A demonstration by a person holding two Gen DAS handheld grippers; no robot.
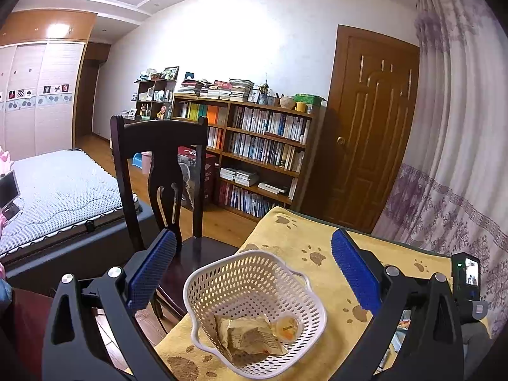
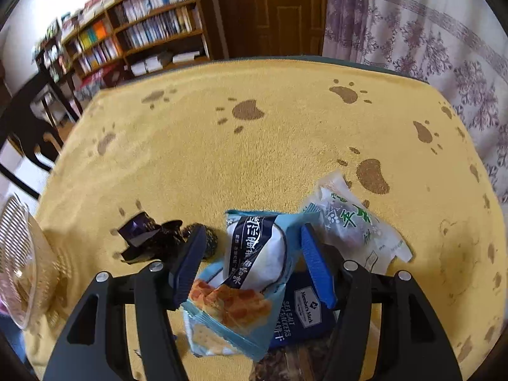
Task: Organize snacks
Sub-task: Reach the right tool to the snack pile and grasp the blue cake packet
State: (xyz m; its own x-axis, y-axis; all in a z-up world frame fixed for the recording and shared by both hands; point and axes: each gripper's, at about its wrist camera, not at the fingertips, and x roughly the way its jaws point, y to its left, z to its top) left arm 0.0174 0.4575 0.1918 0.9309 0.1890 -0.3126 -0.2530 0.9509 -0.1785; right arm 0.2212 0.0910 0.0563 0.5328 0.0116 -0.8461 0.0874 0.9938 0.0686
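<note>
Evidently for loading, the left gripper (image 1: 254,266) hovers spread over the white perforated plastic basket (image 1: 254,304), while the right gripper's (image 2: 250,254) open fingers straddle the light-blue foil snack packet (image 2: 254,254).

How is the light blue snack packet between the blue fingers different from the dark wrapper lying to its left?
The light blue packet is large, puffed and printed with crackers; the dark wrapper is smaller, crumpled and almost black. The packet sits between the fingers of the open right gripper; the wrapper lies outside them, beside the left finger. Both rest on the yellow paw-print cloth, not in the basket.
</note>
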